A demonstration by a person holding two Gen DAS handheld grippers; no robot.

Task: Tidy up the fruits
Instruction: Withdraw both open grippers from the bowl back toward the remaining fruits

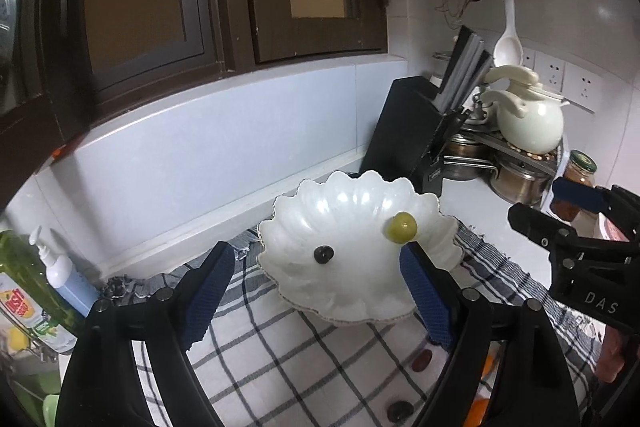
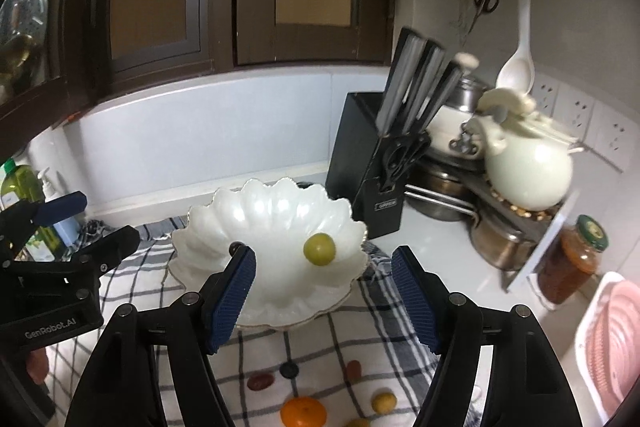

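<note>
A white shell-shaped dish (image 1: pixel 352 287) (image 2: pixel 280 291) stands on a checked cloth (image 1: pixel 280 355) (image 2: pixel 320 339). In it lie a green grape (image 1: pixel 401 225) (image 2: pixel 319 249) and a small dark fruit (image 1: pixel 323 254) (image 2: pixel 234 248). My left gripper (image 1: pixel 316 275) is open and empty, just before the dish; it also shows in the right wrist view (image 2: pixel 80 219). My right gripper (image 2: pixel 324 267) is open and empty, over the dish's near rim; it also shows in the left wrist view (image 1: pixel 560 205). Loose fruits lie on the cloth: an orange (image 2: pixel 303 411), a yellow fruit (image 2: pixel 384 401), red ones (image 2: pixel 260 381) (image 1: pixel 422 360), dark ones (image 2: pixel 289 370) (image 1: pixel 399 411).
A black knife block (image 1: pixel 408 131) (image 2: pixel 372 163) stands right behind the dish. Pots, a white kettle (image 1: pixel 528 115) (image 2: pixel 528 163) and a jar (image 2: pixel 576 259) crowd the right corner. Soap bottles (image 1: pixel 52 279) stand at the left. A pink basket (image 2: pixel 612 343) is at the far right.
</note>
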